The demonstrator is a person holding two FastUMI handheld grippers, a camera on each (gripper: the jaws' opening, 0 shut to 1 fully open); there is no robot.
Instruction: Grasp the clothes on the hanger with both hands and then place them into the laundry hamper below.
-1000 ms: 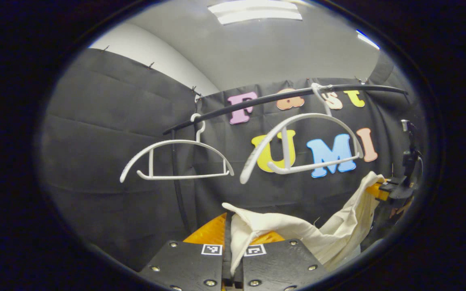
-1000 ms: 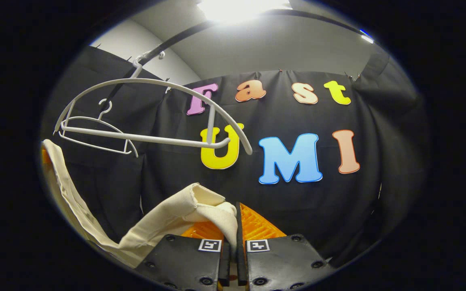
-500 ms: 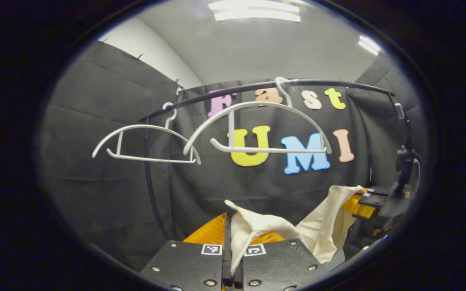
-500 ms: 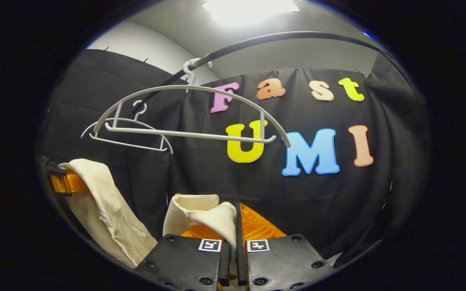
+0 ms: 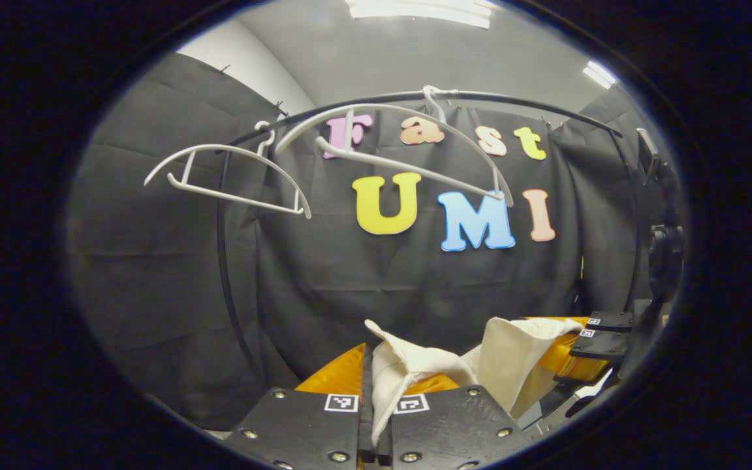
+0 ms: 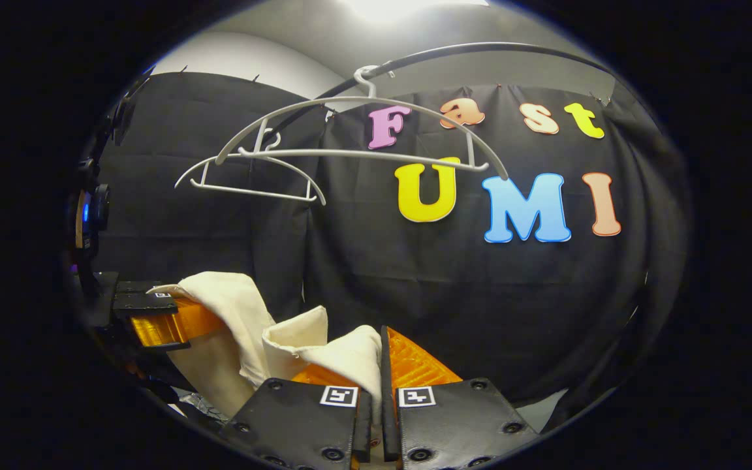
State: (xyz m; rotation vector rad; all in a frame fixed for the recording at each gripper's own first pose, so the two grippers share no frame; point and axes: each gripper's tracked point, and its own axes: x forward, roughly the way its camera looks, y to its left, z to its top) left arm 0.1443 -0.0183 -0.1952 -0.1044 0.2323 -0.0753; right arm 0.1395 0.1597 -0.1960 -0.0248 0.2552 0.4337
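Below the black rail (image 5: 519,99), both grippers hold one cream cloth (image 5: 415,365) between them. At the bottom of the left gripper view, the left gripper (image 5: 376,391) has its two fingers pressed together on a bunched corner of the cloth, which sticks up and forward from between them. From there the cloth runs to the right, where the right gripper (image 5: 572,346) shows farther off with the other end draped over it. At the bottom of the right gripper view, the right gripper (image 6: 379,385) pinches a folded edge of the cloth (image 6: 324,352) in the same way, its fingers closed on the fabric. The left gripper (image 6: 167,323) shows at the left of that view with cloth hanging over it. Two white hangers (image 5: 232,176) hang bare from the rail above, the nearer hanger (image 6: 363,134) tilted, well apart from the cloth.
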